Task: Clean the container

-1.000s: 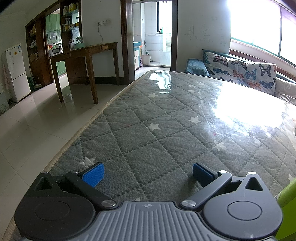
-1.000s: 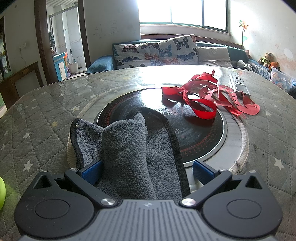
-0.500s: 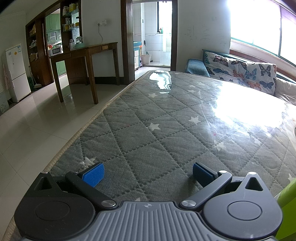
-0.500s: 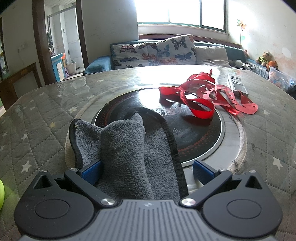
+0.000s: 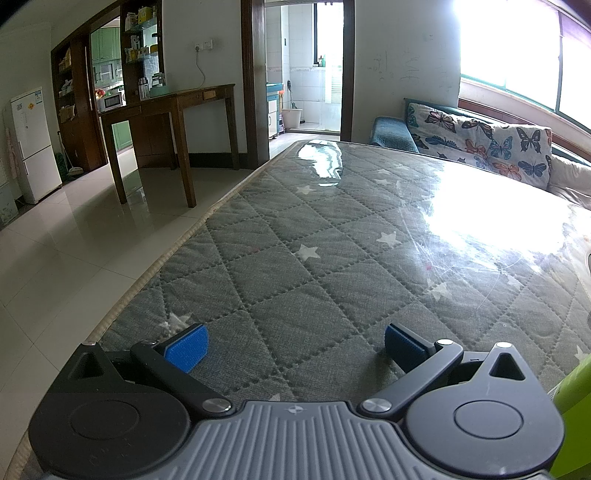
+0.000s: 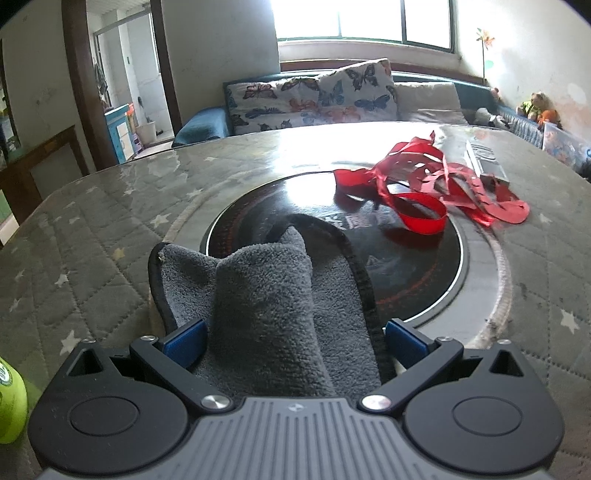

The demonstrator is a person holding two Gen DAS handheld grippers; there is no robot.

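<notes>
While right gripper (image 6: 293,341) jaws straddle grey cloth (image 6: 273,295) apart, cooktop (image 6: 369,251) print unreadable; left gripper (image 5: 293,345) jaws apart.

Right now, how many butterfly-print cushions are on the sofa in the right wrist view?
2. One butterfly cushion lies at the sofa's left end; a second stands beside it towards the middle. A plain beige cushion sits to their right. The table edge may hide others.

White tiled floor (image 5: 66,236), wooden table (image 5: 173,107), butterfly-print sofa (image 6: 314,96), bright window (image 6: 365,18); fridge (image 5: 31,144), probably.
</notes>
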